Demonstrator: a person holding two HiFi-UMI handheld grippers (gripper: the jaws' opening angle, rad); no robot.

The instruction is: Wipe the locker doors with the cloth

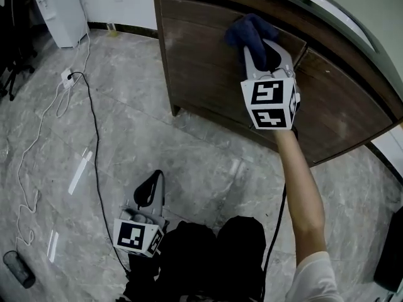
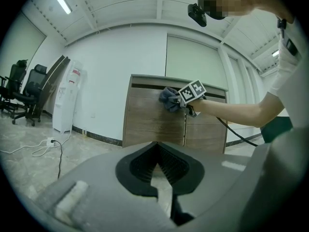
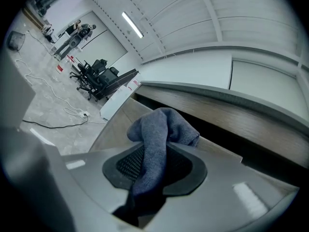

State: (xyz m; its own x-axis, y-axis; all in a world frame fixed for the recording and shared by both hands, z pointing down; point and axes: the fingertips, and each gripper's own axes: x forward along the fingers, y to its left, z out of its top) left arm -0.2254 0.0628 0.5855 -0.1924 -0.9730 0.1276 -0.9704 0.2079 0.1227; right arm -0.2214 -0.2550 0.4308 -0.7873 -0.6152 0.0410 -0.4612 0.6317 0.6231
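Note:
A dark blue cloth (image 1: 249, 33) is bunched against the upper edge of the brown wooden locker door (image 1: 201, 68). My right gripper (image 1: 264, 52) is shut on it, arm stretched forward. In the right gripper view the cloth (image 3: 161, 129) hangs pinched between the black pads of the right gripper (image 3: 154, 166), with the door's top edge (image 3: 120, 115) just behind. My left gripper (image 1: 150, 190) hangs low near my legs, away from the locker, jaws together and holding nothing. The left gripper view looks past the left gripper (image 2: 157, 166) at the locker (image 2: 149, 120), the cloth (image 2: 169, 98) and the right arm.
A white appliance (image 1: 60, 11) stands against the wall at back left. A black cable (image 1: 94, 137) and a white cord with a plug block (image 1: 66, 75) trail over the grey marble floor. A dark cylinder (image 1: 17, 268) lies at front left. Office chairs (image 2: 21, 91) stand far left.

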